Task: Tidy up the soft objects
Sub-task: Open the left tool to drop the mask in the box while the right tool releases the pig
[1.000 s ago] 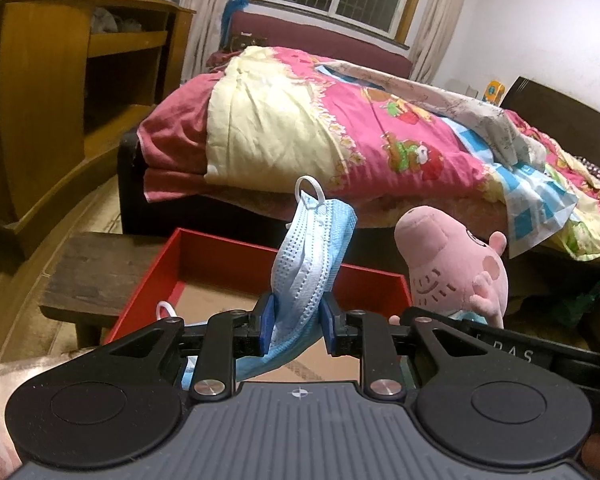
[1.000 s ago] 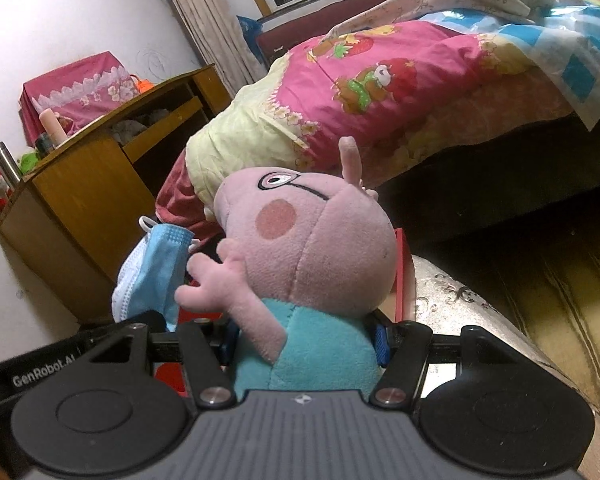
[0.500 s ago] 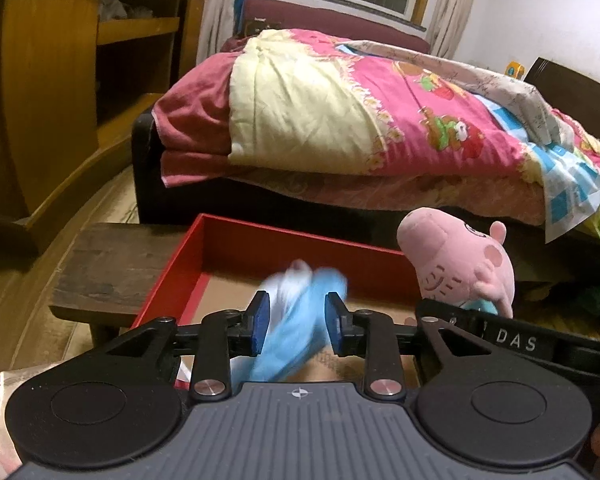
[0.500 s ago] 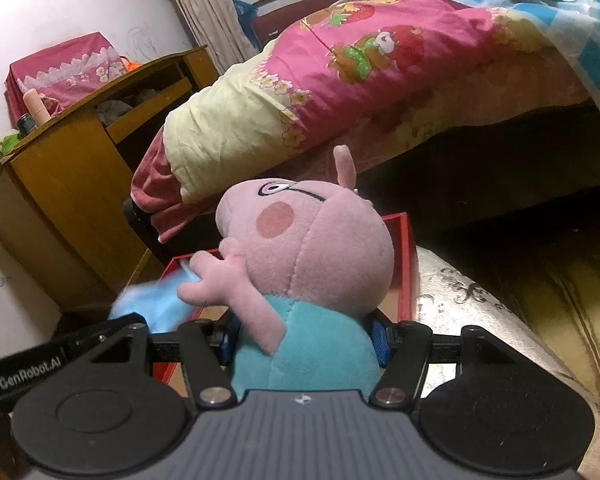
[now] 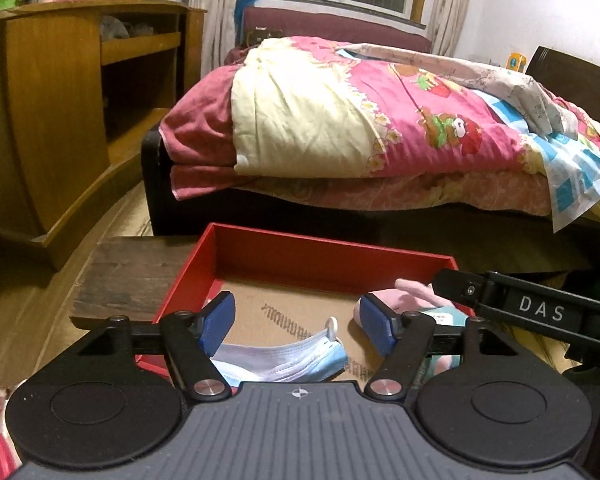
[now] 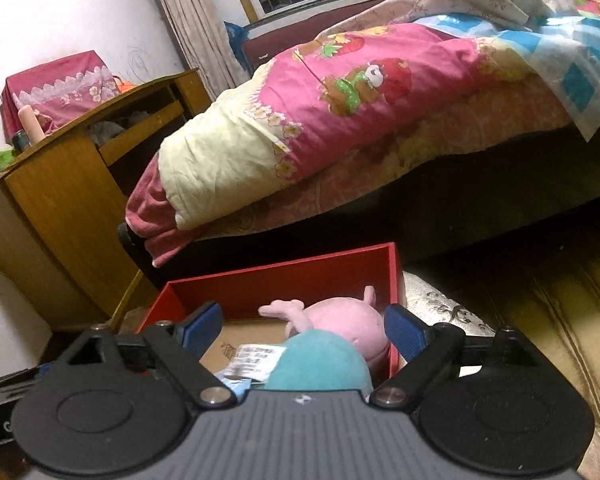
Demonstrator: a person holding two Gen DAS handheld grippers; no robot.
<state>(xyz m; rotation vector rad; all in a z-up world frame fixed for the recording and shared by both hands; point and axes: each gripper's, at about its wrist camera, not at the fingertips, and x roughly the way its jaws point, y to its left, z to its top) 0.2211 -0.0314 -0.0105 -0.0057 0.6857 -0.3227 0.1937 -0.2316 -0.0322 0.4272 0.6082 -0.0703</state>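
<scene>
A red box point(image 5: 320, 254) with a cardboard floor sits on a low wooden bench. A blue face mask point(image 5: 284, 362) lies flat in it, under my open left gripper point(image 5: 298, 322), which holds nothing. A pink pig plush with a teal body point(image 6: 332, 344) lies in the right part of the same box point(image 6: 284, 280); part of the plush shows in the left wrist view point(image 5: 414, 296). My right gripper point(image 6: 306, 326) is open above the plush, jaws wide on either side of it and apart from it.
A bed with a pink and yellow quilt point(image 5: 360, 120) stands behind the box. A wooden cabinet point(image 5: 60, 112) stands at the left. The wooden bench point(image 5: 128, 280) sticks out left of the box. A patterned silver cushion point(image 6: 440, 308) lies right of the box.
Both grippers have opened. The mask dropped from the left gripper into the box. The plush left the right gripper and now lies in the box.
</scene>
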